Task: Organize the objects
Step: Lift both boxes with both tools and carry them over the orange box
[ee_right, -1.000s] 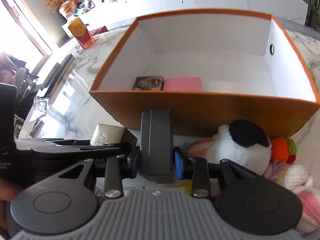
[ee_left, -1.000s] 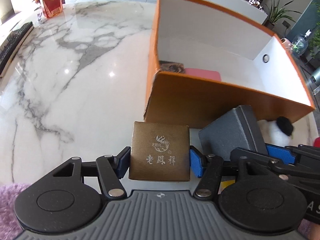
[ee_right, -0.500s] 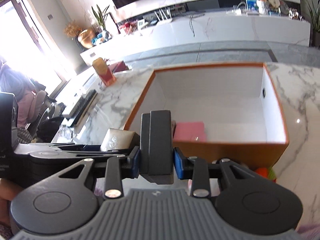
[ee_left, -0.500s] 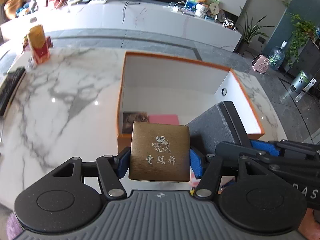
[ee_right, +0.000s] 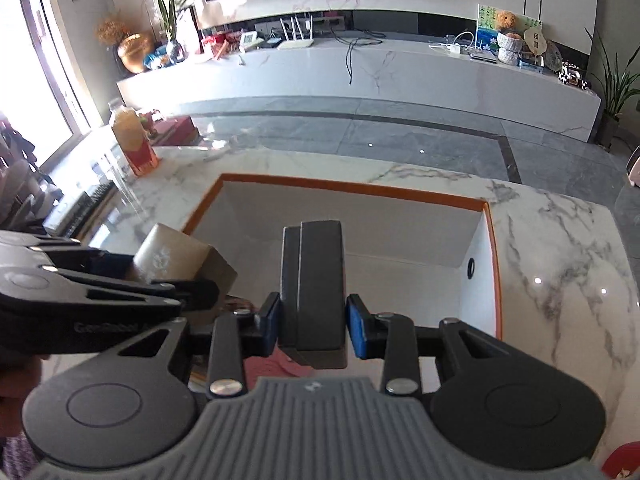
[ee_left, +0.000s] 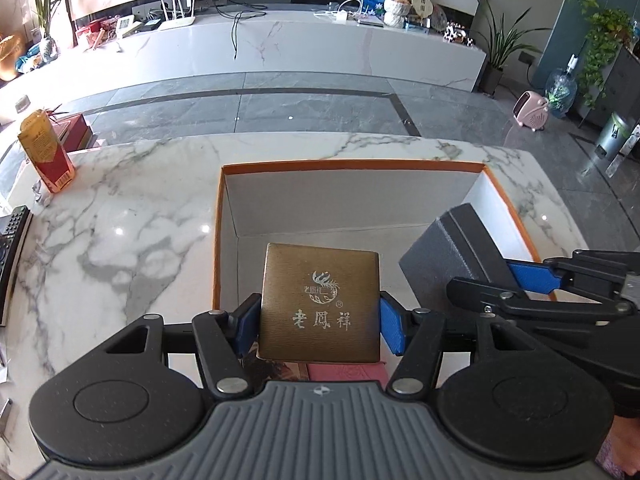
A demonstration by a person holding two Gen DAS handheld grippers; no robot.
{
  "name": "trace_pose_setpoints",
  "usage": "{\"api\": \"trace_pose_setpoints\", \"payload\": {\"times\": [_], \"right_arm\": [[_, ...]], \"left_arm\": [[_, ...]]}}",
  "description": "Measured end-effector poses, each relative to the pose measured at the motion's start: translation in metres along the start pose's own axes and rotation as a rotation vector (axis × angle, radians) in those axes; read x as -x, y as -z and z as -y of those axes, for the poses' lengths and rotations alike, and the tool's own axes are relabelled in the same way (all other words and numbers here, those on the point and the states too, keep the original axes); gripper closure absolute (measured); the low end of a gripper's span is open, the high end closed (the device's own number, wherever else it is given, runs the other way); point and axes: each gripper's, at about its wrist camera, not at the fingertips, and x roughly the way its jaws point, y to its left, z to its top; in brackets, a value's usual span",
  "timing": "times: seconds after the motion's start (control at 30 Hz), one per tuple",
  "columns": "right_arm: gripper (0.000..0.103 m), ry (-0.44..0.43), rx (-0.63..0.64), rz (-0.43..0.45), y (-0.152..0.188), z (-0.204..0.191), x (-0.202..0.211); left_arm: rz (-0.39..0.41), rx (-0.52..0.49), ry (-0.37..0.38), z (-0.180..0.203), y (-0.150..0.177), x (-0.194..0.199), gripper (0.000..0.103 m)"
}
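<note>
Here the left gripper (ee_left: 319, 327) holds a bronze-gold jewelry box (ee_left: 320, 300) with a phoenix emblem and Chinese characters on its lid; the blue pads (ee_left: 392, 330) press on its two sides, so the jaws are pinching it. The box is in the air over the near left part of the orange storage box (ee_left: 218, 240), which stands open on the white marbled tabletop (ee_left: 120, 220) and has white inner walls.

The right gripper (ee_right: 313, 322) holds a dark grey case (ee_right: 314, 288) upright on its narrow edge, with the jaws clamped on its two flat faces. This case is also in the air, over the near middle of the orange storage box (ee_right: 494, 248). In the left wrist view the grey case (ee_left: 456, 256) appears just beside the gold box, at its right, and the two do not touch.

Under both grippers, on the floor of the storage box, lie a pink flat item (ee_left: 348, 372) and, at its left, a brown patterned item (ee_left: 276, 370), both partly hidden. At the far left of the tabletop stands a red and yellow carton (ee_left: 46, 158), and a remote control (ee_left: 10, 248) lies at the left edge.
</note>
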Motion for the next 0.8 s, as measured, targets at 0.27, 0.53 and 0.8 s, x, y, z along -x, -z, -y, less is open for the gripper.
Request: {"api": "trace_pose_setpoints", "payload": {"times": [0.27,0.53,0.8], "right_arm": [[0.067,-0.002,0.169,-0.080,-0.007,0.005,-0.059],[0.067,-0.018,0.364,-0.109,-0.017,-0.014,-0.090],[0.066,0.052,0.558,-0.150,-0.013,-0.033,-0.120]], "left_arm": [[-0.031,-0.039,-0.017,-0.005,-0.019,-0.020,0.033],[-0.070,-0.058,0.025,-0.017,-0.024,-0.031,0.033],[-0.088,-0.044,0.030,-0.032,-0.019,-0.037,0.033]]}}
